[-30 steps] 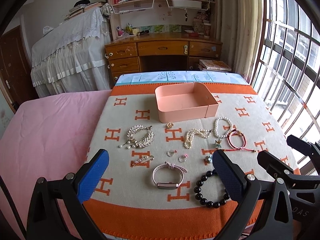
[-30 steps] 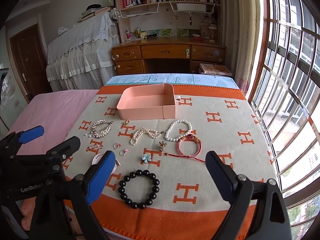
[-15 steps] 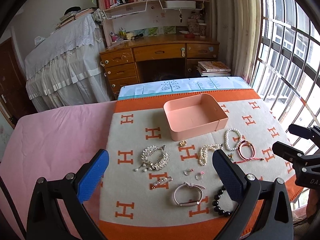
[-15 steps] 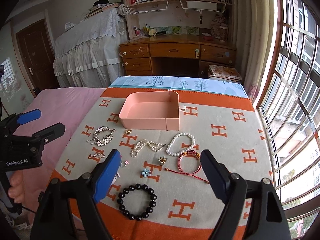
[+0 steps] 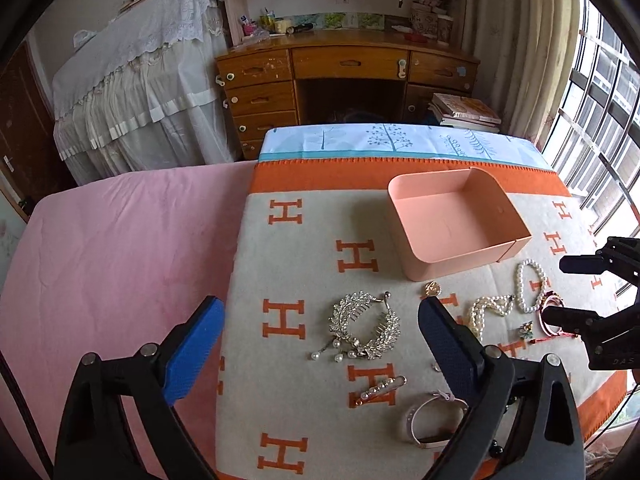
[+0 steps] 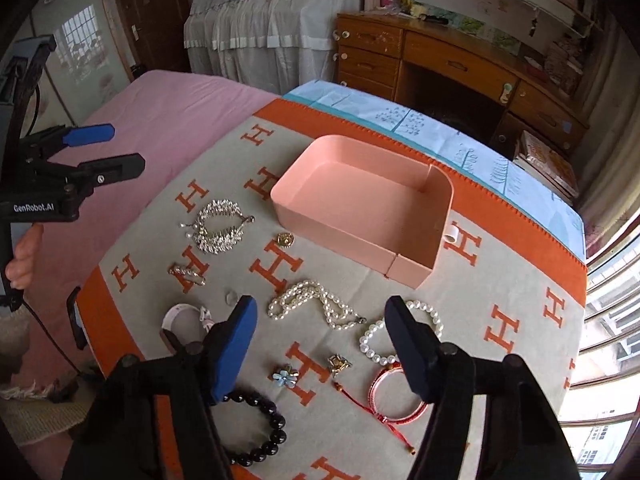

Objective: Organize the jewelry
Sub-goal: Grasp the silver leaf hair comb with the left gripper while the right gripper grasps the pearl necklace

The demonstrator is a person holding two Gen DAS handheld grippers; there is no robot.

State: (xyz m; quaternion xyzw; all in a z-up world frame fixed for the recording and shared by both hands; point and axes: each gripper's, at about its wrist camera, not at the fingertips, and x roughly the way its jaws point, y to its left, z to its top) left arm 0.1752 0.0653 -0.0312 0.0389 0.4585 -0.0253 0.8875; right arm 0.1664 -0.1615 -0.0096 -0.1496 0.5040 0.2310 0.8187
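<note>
Two grippers are hanging above the bed, both with blue-padded fingers spread wide and pinching nothing. I am holding the left gripper (image 5: 320, 340) over the silver leaf-shaped rhinestone hair comb (image 5: 362, 326), which is lying between its fingertips in the left wrist view, so I judge that piece to be my first pick. I am keeping the right gripper (image 6: 320, 334) over the loose white pearl necklace (image 6: 316, 306), with the round white pearl bracelet (image 6: 400, 332) just beside its right finger.

Every piece is lying flat and apart on the beige blanket with orange H letters (image 6: 520, 280), presumably spread out so each can be taken alone. The empty peach plastic rectangular tray (image 6: 362, 210) is sitting beyond the jewellery, open side up, within reach of both grippers; I take it as the place everything is going.

Nearer me, the black round-bead bracelet (image 6: 260, 428), the red cord bangle (image 6: 396, 400), the small blue flower charm (image 6: 284, 376) and the pale pink strap bracelet (image 5: 434, 420) are waiting.

Nothing is in the tray yet, so the sorting is only beginning. The comb's dangling pearl drops are likely to swing or snag when lifted.
</note>
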